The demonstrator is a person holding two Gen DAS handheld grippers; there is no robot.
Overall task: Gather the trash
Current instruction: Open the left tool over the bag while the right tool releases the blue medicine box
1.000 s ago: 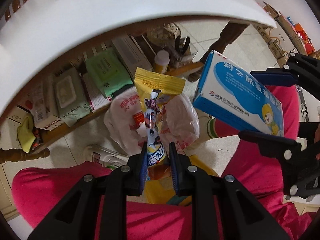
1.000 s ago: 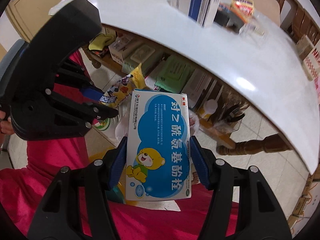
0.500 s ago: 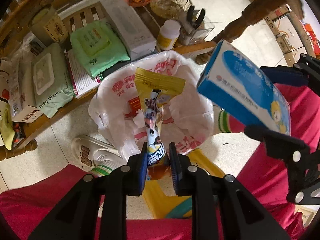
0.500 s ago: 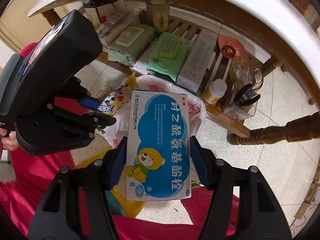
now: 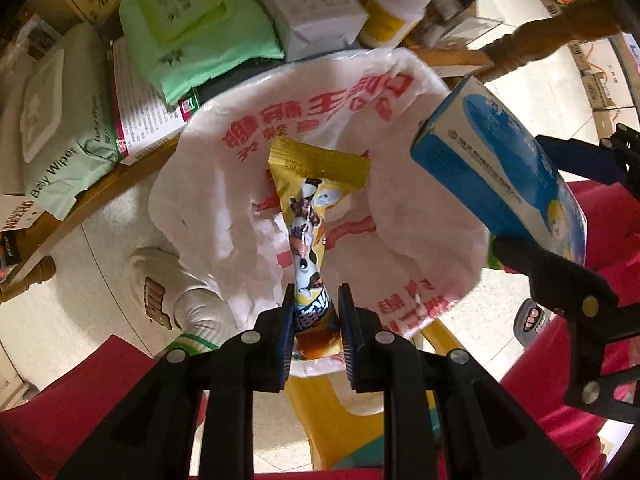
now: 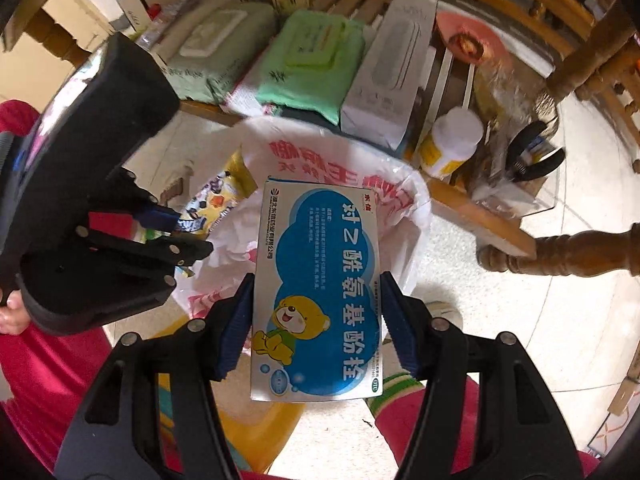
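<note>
My left gripper is shut on a yellow snack wrapper and holds it over the open mouth of a white plastic trash bag with red print. My right gripper is shut on a blue and white medicine box with a cartoon bear, also above the bag. The box shows at the right of the left wrist view, over the bag's right rim. The wrapper and left gripper show at the left of the right wrist view.
A low wooden shelf behind the bag holds green wipes packs, a white box, a white bottle and pliers. A turned table leg stands right. The person's red trousers, a white slipper and a yellow stool are below.
Both grippers have dropped from table-edge height down toward the bag, carrying their items. The bag now fills the middle of both views and the white tabletop has left the frames.
</note>
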